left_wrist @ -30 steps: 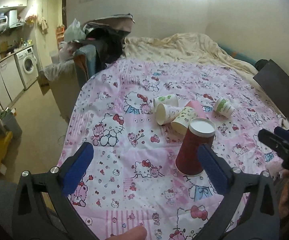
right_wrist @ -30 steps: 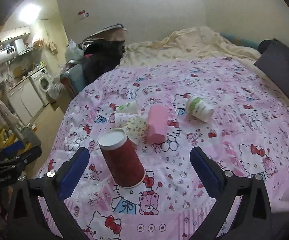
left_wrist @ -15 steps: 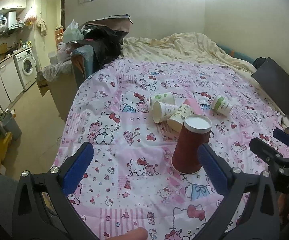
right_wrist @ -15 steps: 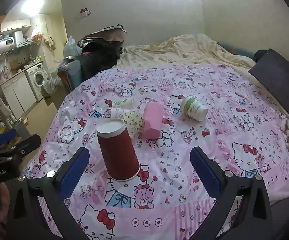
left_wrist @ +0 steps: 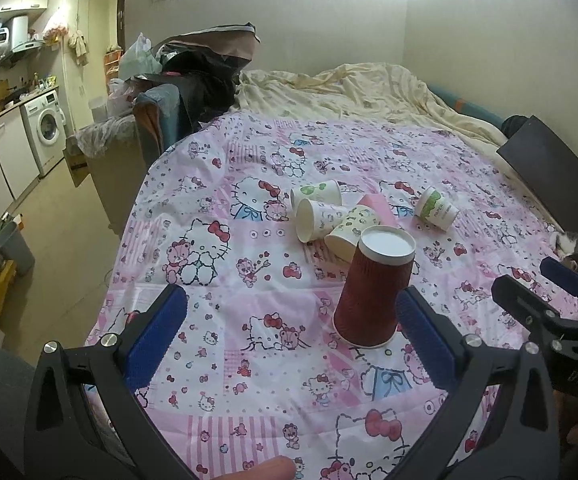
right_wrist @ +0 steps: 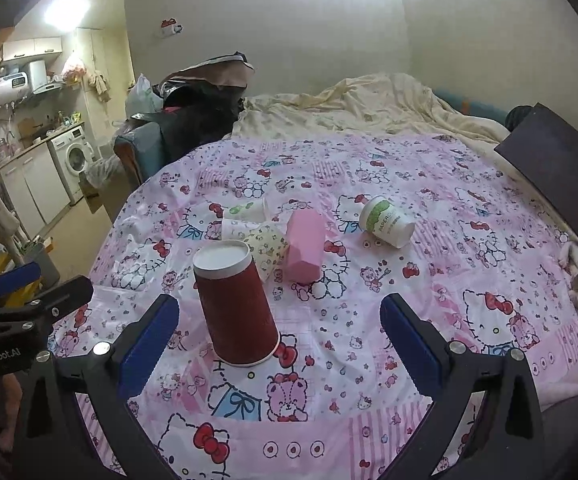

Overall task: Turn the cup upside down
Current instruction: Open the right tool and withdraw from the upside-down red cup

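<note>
both jaws wide, empty: left gripper, right gripper. red cup sits mouth-down on bedspread. risk: soft quilt, a nudge tips it.

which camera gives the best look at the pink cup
The right wrist view: the pink cup lies on its side in plain sight. In the left wrist view only its top peeks out behind the patterned cups.
</note>
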`<state>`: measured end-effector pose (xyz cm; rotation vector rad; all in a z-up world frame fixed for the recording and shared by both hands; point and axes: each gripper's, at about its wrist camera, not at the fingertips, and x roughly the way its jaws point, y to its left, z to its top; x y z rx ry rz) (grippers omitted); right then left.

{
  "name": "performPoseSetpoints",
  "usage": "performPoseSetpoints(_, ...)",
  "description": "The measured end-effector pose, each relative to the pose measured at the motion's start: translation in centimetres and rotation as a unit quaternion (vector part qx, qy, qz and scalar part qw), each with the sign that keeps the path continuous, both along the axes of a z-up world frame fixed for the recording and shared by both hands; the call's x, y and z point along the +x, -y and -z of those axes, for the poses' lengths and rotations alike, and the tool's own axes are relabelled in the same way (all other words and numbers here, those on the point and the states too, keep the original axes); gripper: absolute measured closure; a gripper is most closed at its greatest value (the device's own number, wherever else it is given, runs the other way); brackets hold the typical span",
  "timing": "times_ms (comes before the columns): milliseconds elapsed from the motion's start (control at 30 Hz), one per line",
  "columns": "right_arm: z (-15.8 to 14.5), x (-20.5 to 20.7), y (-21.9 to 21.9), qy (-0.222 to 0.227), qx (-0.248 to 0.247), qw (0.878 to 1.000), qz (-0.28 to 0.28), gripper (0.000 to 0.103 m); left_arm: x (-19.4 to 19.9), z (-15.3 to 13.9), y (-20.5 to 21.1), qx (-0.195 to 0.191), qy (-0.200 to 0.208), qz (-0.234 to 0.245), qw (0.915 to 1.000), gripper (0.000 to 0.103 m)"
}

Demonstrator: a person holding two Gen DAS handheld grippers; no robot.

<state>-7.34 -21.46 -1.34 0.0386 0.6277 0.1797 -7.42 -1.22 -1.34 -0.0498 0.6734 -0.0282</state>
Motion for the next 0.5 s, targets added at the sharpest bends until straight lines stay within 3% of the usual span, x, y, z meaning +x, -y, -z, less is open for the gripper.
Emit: performPoseSetpoints(500,0.14,0.07,0.22,-0.003,-0.004,1.0,0.004,0.0,0.02,0.04,0.14,-0.001,-0.001,0.001,1.0,0.0)
